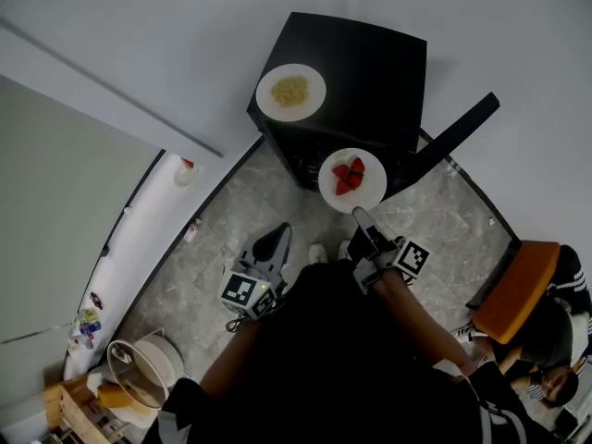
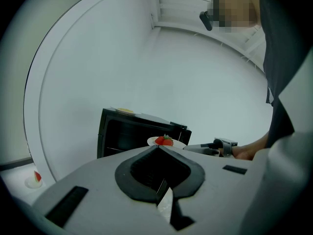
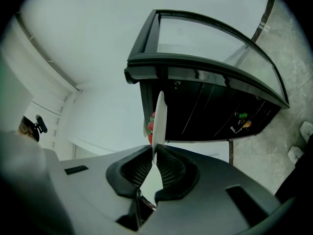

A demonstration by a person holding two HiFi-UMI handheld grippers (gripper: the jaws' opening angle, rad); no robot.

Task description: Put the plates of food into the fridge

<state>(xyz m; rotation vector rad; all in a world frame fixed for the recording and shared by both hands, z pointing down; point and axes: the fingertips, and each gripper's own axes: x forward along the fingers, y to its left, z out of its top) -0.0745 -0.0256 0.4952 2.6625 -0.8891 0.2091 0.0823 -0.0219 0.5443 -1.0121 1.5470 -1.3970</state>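
Right hand-held gripper (image 1: 363, 218) pinches strawberry plate (image 1: 352, 179); left hand-held gripper (image 1: 277, 235) is pressed together.

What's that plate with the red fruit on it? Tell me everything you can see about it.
The plate is round, white and smooth, perhaps ceramic or plastic. A few red strawberries lie on it. It hangs roughly level in the air, its near rim pinched between the jaws of the right gripper, just in front of the open black fridge. Nothing else touches it.
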